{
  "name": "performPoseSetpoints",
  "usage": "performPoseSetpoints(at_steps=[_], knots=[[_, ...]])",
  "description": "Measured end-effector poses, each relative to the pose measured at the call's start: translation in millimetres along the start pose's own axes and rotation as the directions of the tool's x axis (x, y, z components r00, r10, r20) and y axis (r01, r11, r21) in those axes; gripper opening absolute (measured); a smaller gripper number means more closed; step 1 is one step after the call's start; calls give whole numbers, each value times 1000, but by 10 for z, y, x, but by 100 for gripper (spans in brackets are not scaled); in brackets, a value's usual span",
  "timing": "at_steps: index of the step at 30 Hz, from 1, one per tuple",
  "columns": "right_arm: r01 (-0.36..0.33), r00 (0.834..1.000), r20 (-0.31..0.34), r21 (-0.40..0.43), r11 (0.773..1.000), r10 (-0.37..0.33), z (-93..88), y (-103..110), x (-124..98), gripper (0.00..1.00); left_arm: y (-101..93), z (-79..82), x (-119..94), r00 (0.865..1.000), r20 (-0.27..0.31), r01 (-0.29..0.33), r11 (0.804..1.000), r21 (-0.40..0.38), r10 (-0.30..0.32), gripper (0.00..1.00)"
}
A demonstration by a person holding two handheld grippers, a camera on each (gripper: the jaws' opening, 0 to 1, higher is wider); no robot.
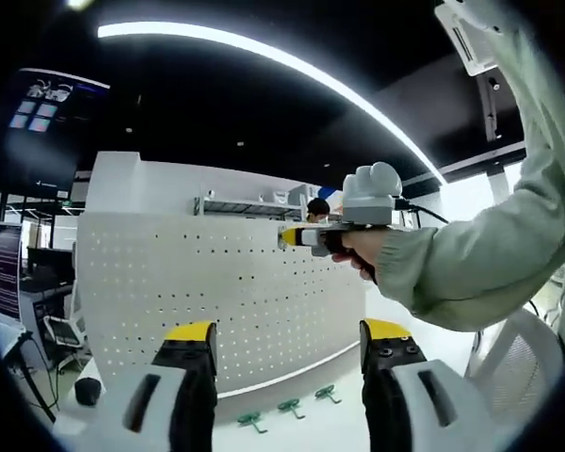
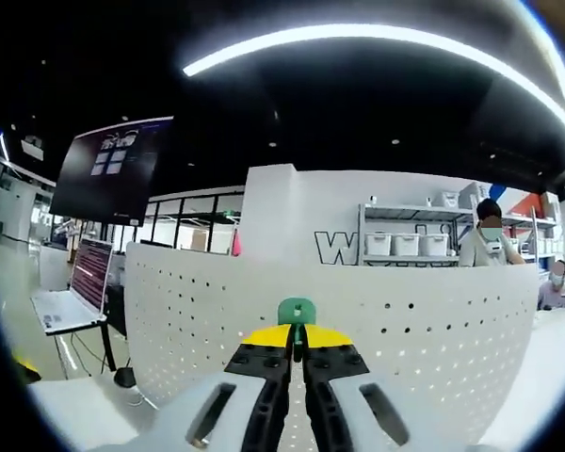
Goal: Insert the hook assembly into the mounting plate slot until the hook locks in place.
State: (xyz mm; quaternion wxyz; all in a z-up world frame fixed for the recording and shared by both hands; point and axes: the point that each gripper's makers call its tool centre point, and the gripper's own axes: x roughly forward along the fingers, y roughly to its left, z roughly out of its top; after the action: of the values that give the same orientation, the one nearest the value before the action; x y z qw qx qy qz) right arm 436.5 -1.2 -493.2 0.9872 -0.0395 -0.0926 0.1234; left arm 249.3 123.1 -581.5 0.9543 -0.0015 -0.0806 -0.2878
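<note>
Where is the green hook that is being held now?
In the right gripper view the green hook sticks up between the right gripper's shut jaws, close before the pegboard's top edge.

Pale green sleeve (image 1: 490,254); grey-white hand-held gripper (image 1: 287,353) bodies, black jaws, yellow tips.

1. Dark ceiling (image 2: 358,104) carried a curved light strip (image 2: 377,38).
2. White wall (image 2: 301,202) stood behind.
3. Shelving (image 2: 405,240) held white bins.
4. Wall screen (image 2: 113,169) hung at the left.

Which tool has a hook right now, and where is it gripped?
The right tool is shut on a green hook, gripping its lower end, top protruding. The left tool is open, holding nothing.
</note>
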Motion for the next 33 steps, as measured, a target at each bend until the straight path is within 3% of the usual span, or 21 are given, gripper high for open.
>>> performPoseSetpoints(at_steps=[19, 33], knots=[[50, 998, -28, -14, 999, -50, -25, -116, 288, 1, 13, -10, 0, 1000, 1, 5, 1000, -16, -5, 63], [51, 997, -56, -1, 999, -51, -132, -47, 444, 1, 47, -19, 3, 1000, 1, -1, 1000, -22, 1, 62]])
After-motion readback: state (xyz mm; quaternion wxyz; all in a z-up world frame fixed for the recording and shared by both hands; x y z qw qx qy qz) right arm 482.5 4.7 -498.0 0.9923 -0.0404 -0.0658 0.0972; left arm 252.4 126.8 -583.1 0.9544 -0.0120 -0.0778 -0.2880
